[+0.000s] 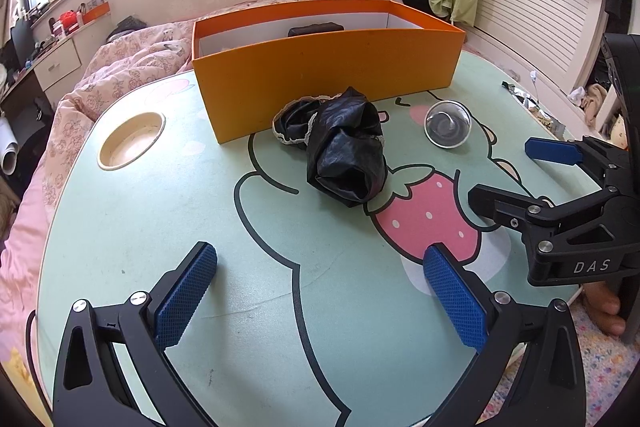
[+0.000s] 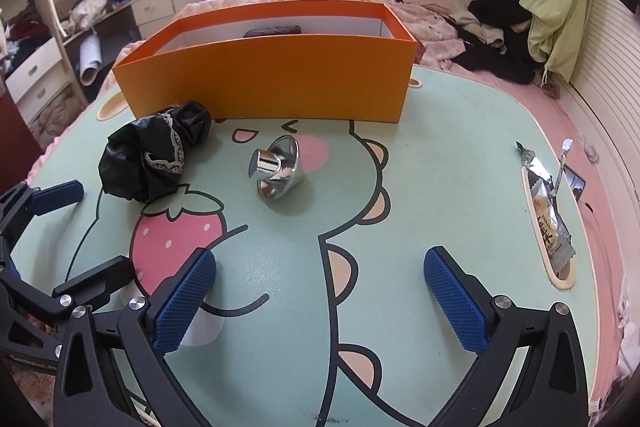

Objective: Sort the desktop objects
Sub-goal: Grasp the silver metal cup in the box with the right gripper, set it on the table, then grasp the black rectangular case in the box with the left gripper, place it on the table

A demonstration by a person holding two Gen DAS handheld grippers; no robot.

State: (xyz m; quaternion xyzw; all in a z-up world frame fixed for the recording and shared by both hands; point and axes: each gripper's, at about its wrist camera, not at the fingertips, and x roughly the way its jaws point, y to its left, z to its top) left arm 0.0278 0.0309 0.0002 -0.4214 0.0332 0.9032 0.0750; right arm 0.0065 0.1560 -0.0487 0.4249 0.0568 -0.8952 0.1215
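A crumpled black cloth with lace trim (image 1: 344, 143) lies on the green cartoon table (image 1: 160, 211) in front of the orange box (image 1: 320, 75); it also shows in the right wrist view (image 2: 152, 155). A shiny metal funnel-shaped piece (image 1: 448, 125) lies on its side to the right of the cloth (image 2: 278, 167). A dark object (image 1: 316, 29) sits inside the box. My left gripper (image 1: 320, 283) is open and empty, near the table's front. My right gripper (image 2: 320, 287) is open and empty; it shows at the right in the left wrist view (image 1: 500, 171).
The orange box (image 2: 272, 79) stands at the back of the table. A silver snack wrapper (image 2: 548, 211) lies in a slot at the right edge. A round cup recess (image 1: 130, 139) is at the left. A bed with pink bedding (image 1: 120, 75) lies behind.
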